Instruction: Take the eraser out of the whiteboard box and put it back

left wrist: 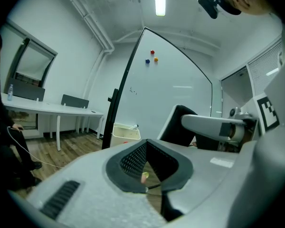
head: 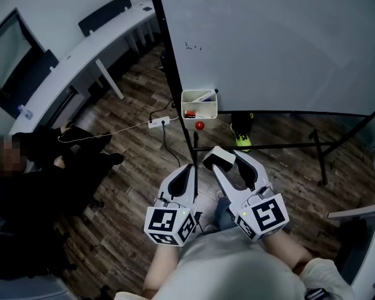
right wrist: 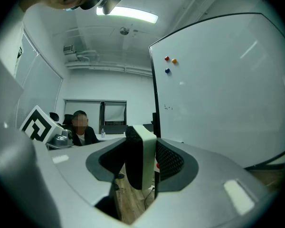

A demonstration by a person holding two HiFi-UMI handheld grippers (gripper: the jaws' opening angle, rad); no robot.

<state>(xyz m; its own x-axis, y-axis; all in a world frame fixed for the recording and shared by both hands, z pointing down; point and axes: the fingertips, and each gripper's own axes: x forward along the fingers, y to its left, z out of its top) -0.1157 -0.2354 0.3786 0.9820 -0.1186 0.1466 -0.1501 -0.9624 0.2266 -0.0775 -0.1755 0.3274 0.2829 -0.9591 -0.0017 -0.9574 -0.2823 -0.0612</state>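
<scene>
The eraser (head: pixel 219 157), a white block with a dark felt side, is clamped between the jaws of my right gripper (head: pixel 228 162). In the right gripper view the eraser (right wrist: pixel 149 156) stands upright, filling the gap of the right gripper (right wrist: pixel 141 148). The cream whiteboard box (head: pixel 199 112) hangs at the board's lower left corner, ahead of both grippers, with markers inside. In the left gripper view the box (left wrist: pixel 125 133) shows beyond the tips. My left gripper (head: pixel 190 169) is held beside the right one, shut and empty; its tips (left wrist: pixel 146 146) meet.
The whiteboard (head: pixel 281 36) stands on a black frame (head: pixel 175 74) with floor bars. A power strip (head: pixel 159 122) and its cable lie on the wooden floor. A person in dark clothes (head: pixel 44 167) sits at the left by a white desk (head: pixel 81 61). A green shoe (head: pixel 240 136) lies under the board.
</scene>
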